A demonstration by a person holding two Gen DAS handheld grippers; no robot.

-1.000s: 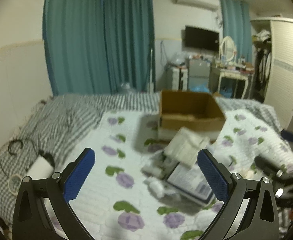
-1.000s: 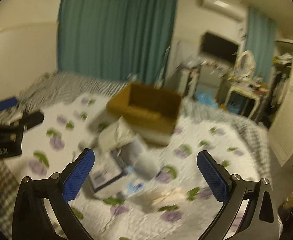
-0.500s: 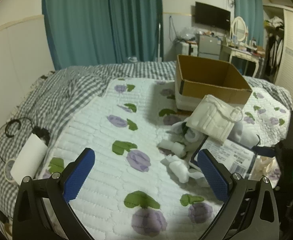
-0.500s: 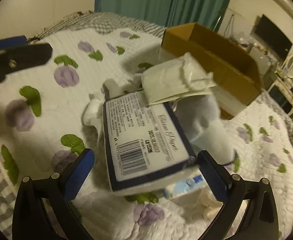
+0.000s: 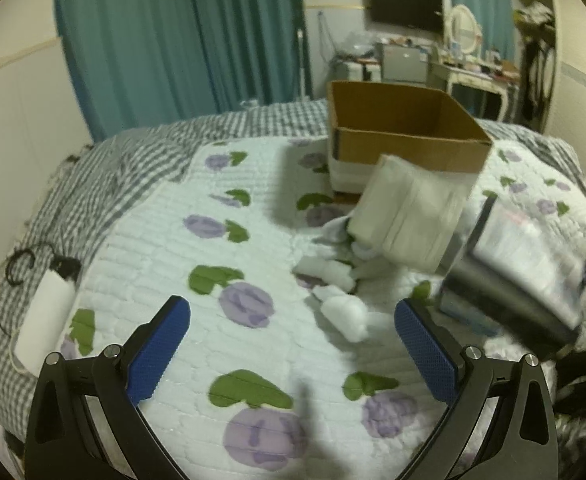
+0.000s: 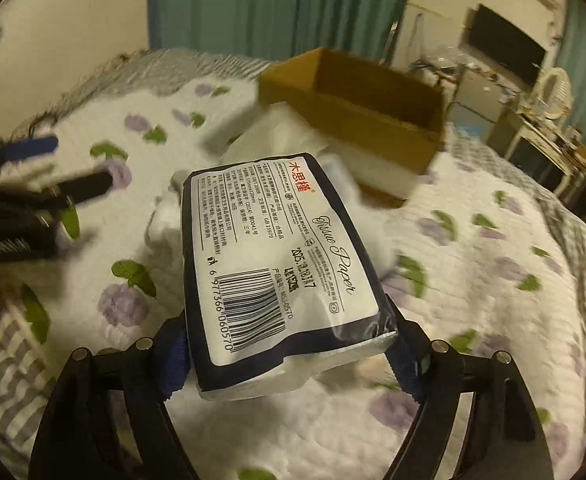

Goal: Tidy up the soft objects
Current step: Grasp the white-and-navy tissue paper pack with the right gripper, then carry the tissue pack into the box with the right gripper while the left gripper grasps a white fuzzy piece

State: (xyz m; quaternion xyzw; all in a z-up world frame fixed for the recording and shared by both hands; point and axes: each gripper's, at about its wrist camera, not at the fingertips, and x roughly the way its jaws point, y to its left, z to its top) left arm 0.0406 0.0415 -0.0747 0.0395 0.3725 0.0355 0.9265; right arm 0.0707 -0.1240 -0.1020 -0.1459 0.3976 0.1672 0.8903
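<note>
You are closing the right gripper (image 6: pixel 289 356) around the near end of the tissue paper pack (image 6: pixel 277 264); the blue pads are sitting at its two sides and the jaws are narrowing on it, with the far end of the pack lying over the pile of white soft things on the bed (image 6: pixel 493 280). Your left gripper (image 5: pixel 293 348) is hanging released over the quilt, nothing between its fingers, near the rolled white pieces (image 5: pixel 343 314) and the folded white bundle (image 5: pixel 409 216). The cardboard box (image 5: pixel 409 148) is standing open just behind the pile. Because you are gripping only one end of a squashy, film-wrapped pack, it is likely to sag or slide out as you lift. The bundle leaning beside it could also be dragged along or tipped off the heap.
</note>
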